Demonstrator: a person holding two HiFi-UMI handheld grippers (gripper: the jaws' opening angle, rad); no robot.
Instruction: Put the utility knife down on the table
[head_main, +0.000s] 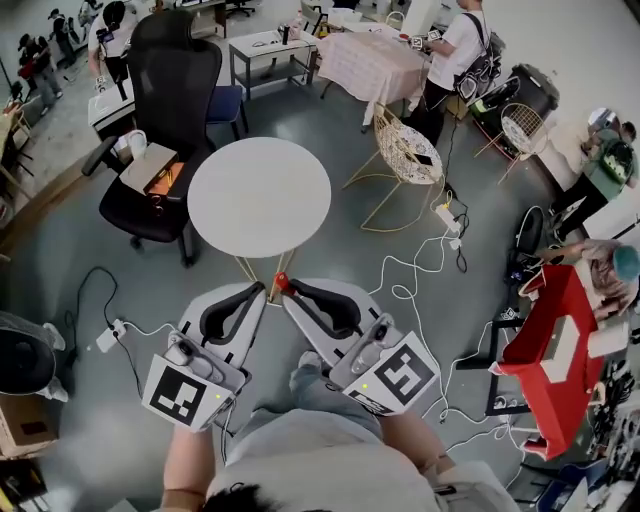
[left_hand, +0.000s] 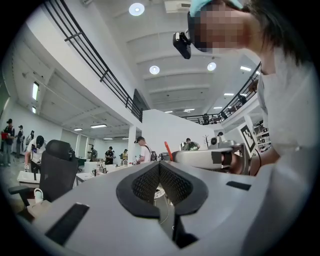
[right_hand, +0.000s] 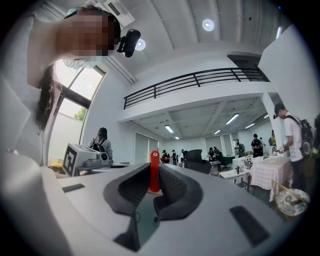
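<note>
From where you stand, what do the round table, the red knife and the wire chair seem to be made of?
Table: smooth matt white top, perhaps laminate or painted board; thin yellowish legs, likely metal. Knife: glossy red, probably a plastic casing; no blade visible. Chair: open gold wire mesh, so metal.

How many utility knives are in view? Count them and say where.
1. The red utility knife is clamped in the right gripper, near the round white table. Others may be hidden.
</note>
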